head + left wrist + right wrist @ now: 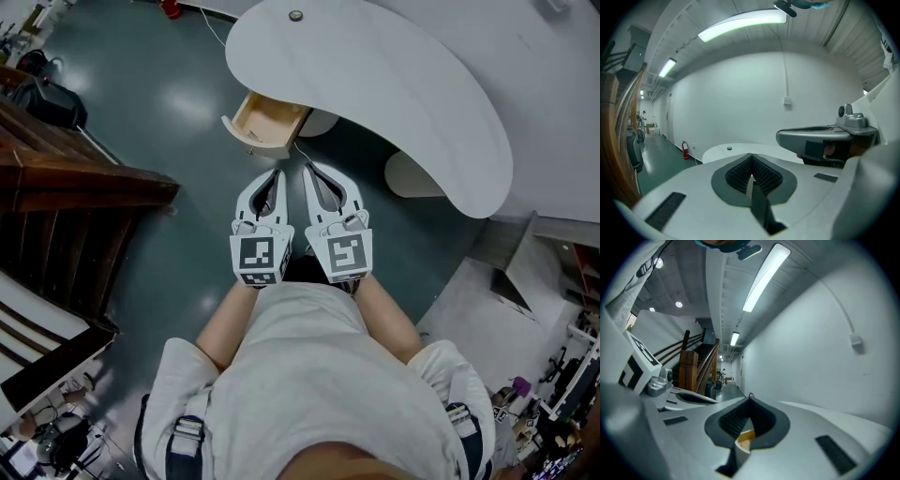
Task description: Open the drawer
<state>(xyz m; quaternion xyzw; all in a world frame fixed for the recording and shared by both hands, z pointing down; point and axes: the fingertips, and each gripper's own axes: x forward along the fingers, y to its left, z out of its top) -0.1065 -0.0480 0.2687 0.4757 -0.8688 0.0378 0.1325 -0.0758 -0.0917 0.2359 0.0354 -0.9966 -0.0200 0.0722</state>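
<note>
The light wooden drawer stands pulled out from under the white curved desk, and its inside shows bare. My left gripper and right gripper are held side by side in front of the person's body. Their tips point toward the drawer's front and stay a little short of it. Both are shut with nothing between the jaws. In the left gripper view the left gripper's ribbed pads meet, with the desk top beyond. In the right gripper view the right gripper is closed, and a bit of the drawer's wood shows under the pads.
A dark wooden staircase rises at the left over the green floor. A small round fitting sits on the desk top. A red fire extinguisher stands by the far wall. Grey steps and clutter lie at the right.
</note>
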